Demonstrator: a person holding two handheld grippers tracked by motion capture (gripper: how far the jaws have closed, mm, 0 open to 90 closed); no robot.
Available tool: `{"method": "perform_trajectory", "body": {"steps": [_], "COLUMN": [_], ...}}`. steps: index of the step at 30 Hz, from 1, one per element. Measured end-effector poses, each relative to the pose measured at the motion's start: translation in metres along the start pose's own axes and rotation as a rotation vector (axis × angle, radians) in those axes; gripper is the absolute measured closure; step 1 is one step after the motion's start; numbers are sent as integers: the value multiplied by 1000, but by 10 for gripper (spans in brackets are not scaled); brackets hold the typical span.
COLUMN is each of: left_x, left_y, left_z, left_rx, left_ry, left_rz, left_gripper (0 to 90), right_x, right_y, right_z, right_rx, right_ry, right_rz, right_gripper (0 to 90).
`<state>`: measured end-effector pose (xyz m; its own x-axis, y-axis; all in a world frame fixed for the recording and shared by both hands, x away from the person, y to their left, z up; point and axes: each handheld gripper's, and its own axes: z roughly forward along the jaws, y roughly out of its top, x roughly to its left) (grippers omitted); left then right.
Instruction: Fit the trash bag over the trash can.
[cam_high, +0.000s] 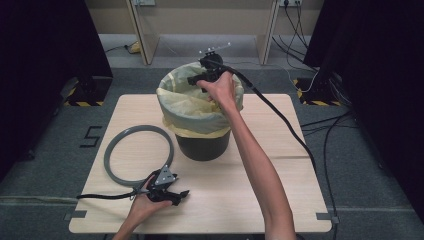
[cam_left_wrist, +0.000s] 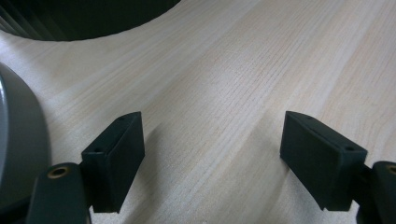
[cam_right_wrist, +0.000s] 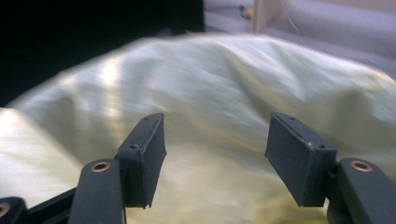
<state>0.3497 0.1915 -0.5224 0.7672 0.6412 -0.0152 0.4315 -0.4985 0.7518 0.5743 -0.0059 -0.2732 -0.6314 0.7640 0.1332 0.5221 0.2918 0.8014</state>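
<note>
The step in hand looks like fitting the yellow bag into the bin, with the ring waiting to go on after. The table (cam_high: 280, 200) fills the middle of the high view. At its upper centre stands the dark bin (cam_high: 203, 145), lined with the bag (cam_high: 192, 107), whose edge is folded out over the rim; what lies inside I cannot tell. The grey ring (cam_high: 111, 150) lies flat at lower left, just beside the bin. The right gripper (cam_high: 196, 80) hovers over the bag's far edge at top centre, jaws apart and holding nothing; next it likely needs to pinch or press the film. The left gripper (cam_high: 181, 196) rests at bottom left, jaws wide, empty.
</note>
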Motion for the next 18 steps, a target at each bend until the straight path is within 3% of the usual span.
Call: {"method": "perform_trajectory", "body": {"steps": [3,8,11,18], "left_x": [0,0,0,0], "left_y": [0,0,0,0], "left_z": [0,0,0,0], "left_rx": [0,0,0,1], "left_ry": [0,0,0,0], "left_rz": [0,1,1,1], "left_gripper": [215,215,214,214], "right_x": [19,42,49,55], "right_y": [3,9,8,1], "right_z": [-5,-20,-28,-8], "right_rx": [-21,-49,-47,20], "right_ry": [39,91,92,84], "right_rz": [-58,-86,-104,-138], "right_gripper": [376,372,372,365]}}
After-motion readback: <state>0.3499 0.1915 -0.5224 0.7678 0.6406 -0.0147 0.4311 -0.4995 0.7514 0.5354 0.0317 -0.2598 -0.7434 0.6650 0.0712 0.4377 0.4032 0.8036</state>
